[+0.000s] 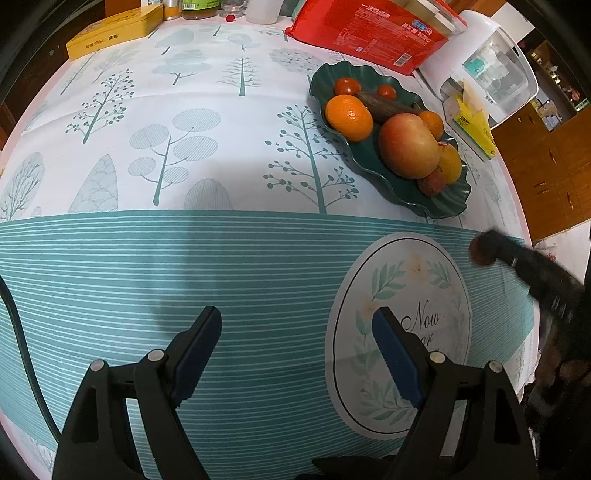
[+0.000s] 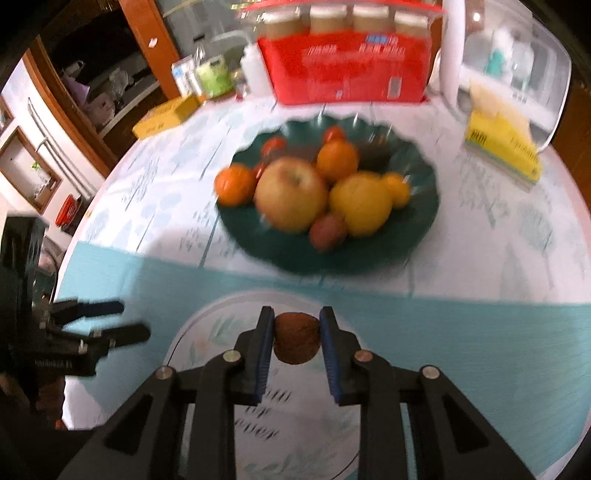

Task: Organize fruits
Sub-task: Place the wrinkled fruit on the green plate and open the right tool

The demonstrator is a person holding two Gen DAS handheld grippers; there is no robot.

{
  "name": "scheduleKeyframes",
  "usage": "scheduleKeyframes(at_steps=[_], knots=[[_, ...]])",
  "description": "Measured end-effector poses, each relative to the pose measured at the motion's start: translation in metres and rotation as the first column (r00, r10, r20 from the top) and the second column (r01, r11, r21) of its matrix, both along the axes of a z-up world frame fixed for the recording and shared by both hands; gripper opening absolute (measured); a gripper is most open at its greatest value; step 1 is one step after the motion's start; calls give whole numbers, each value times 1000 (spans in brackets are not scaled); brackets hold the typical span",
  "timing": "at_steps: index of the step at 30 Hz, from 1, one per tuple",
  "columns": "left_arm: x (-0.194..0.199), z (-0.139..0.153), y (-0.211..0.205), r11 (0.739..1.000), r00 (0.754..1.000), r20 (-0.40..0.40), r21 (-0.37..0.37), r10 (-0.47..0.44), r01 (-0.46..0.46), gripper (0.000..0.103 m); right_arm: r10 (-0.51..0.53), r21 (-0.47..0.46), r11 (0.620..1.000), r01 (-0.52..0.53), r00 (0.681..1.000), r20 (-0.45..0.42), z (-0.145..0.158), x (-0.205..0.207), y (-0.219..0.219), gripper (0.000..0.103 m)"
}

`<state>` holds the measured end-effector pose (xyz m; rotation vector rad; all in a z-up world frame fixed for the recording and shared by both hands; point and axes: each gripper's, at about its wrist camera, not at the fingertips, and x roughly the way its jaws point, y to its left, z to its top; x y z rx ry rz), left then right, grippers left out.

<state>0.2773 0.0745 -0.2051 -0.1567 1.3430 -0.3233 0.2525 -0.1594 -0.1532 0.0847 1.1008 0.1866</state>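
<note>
A dark green wavy plate (image 1: 448, 206) (image 2: 417, 225) holds an apple (image 1: 408, 146) (image 2: 291, 194), oranges (image 1: 349, 117) (image 2: 338, 157), a yellow fruit (image 2: 360, 205), small tomatoes (image 1: 347, 86) and a lychee (image 1: 431, 182) (image 2: 327, 230). My right gripper (image 2: 296, 323) is shut on a small brown-red round fruit (image 2: 296, 338), held above the tablecloth in front of the plate; it shows blurred at the right of the left wrist view (image 1: 484, 251). My left gripper (image 1: 295, 321) is open and empty over the striped cloth; it also shows in the right wrist view (image 2: 135, 319).
A red package (image 1: 369, 33) (image 2: 347, 66), a yellow tin (image 1: 114, 29) (image 2: 166, 114), a yellow tissue pack (image 1: 474, 129) (image 2: 502, 147), a white appliance with clear cover (image 1: 491, 62) (image 2: 517, 55) and bottles (image 1: 199, 7) stand at the table's far side. The table edge is at the right (image 1: 524, 229).
</note>
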Motion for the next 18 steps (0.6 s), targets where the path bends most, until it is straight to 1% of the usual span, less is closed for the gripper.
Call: scheduleKeyframes(at_steps=[4, 8, 13, 16, 18], knots=[[-2, 0, 0, 1000, 1000, 5, 2, 6, -6, 83, -25, -29, 999, 28, 995, 94, 9, 12, -10, 25], [-5, 2, 0, 1000, 1000, 14, 10, 10, -11, 83, -40, -61, 997, 51, 984, 174, 7, 18, -14, 25], [-10, 8, 1, 1000, 999, 38, 17, 21, -22, 83, -60, -72, 994, 78, 973, 223, -4, 23, -16, 26], [-19, 16, 0, 999, 997, 67, 21, 30, -31, 83, -69, -55, 995, 84, 969, 237, -5, 22, -17, 30], [-26, 22, 0, 999, 996, 87, 25, 37, -39, 83, -74, -45, 995, 89, 961, 265, -1, 17, -19, 37]])
